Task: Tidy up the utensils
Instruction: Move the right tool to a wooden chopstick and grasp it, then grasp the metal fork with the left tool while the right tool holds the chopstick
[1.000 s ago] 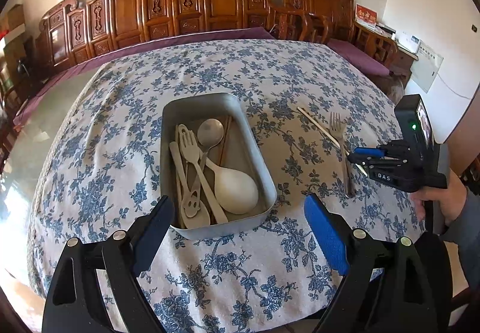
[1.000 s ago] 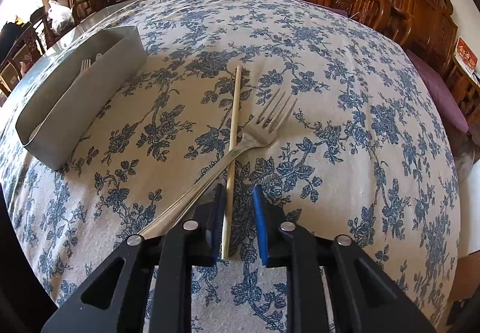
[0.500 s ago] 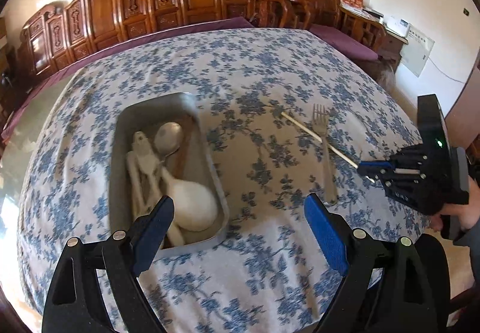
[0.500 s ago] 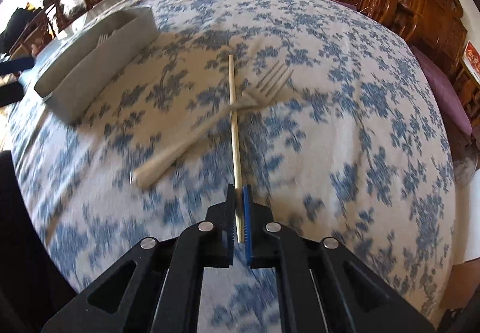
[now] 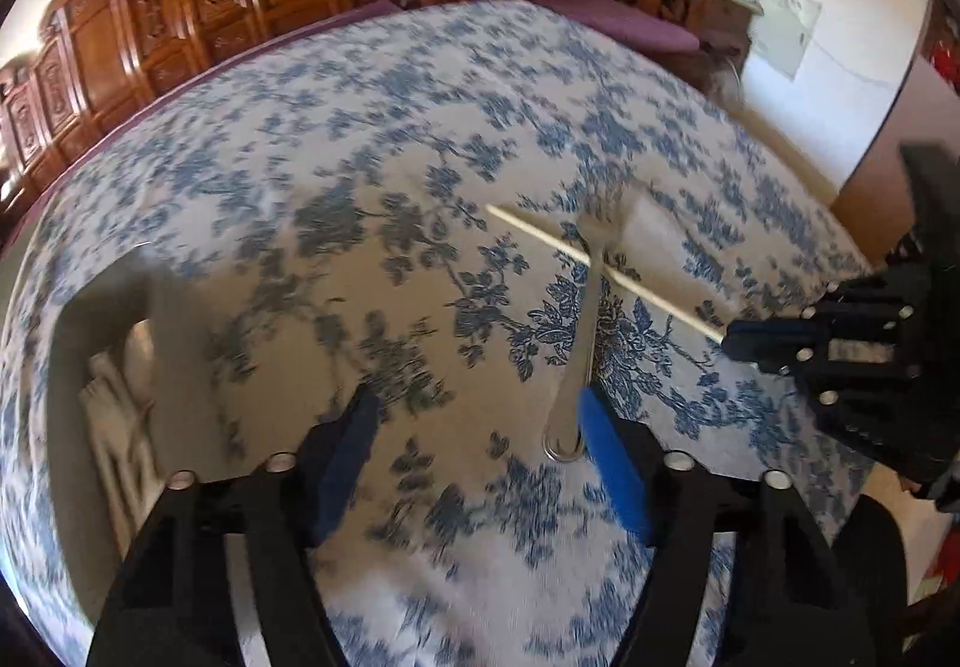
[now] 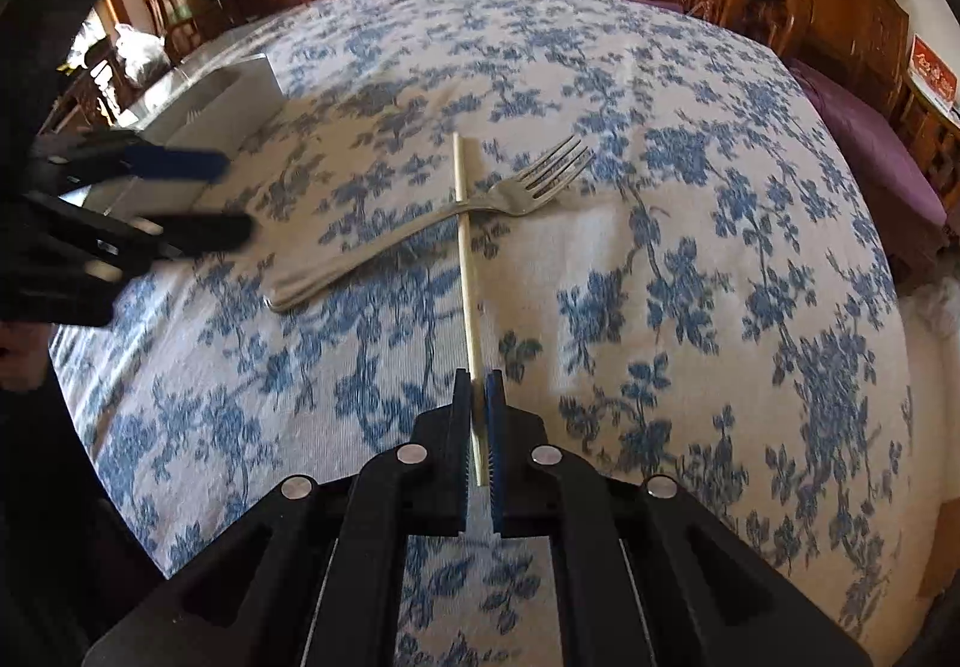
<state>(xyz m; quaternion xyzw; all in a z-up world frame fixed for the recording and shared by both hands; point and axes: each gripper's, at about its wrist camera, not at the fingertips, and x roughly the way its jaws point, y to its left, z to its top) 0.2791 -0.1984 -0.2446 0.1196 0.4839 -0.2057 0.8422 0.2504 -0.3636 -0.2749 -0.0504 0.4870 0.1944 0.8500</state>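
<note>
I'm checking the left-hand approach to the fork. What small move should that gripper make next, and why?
Probably ease the left gripper a little toward the fork handle. Its jaws, which have just been closing, stand open with the handle's end just outside its blue finger, nothing between them. The right gripper already clamps the chopstick.

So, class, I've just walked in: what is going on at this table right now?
A person is tidying utensils with two handheld grippers. The right gripper is shut on the near end of a pale wooden chopstick, which crosses under a silver metal fork on the blue-flowered tablecloth. The left gripper hangs by the fork's handle, its jaws having just been closing with nothing between them. The grey metal tray already holds other utensils.
</note>
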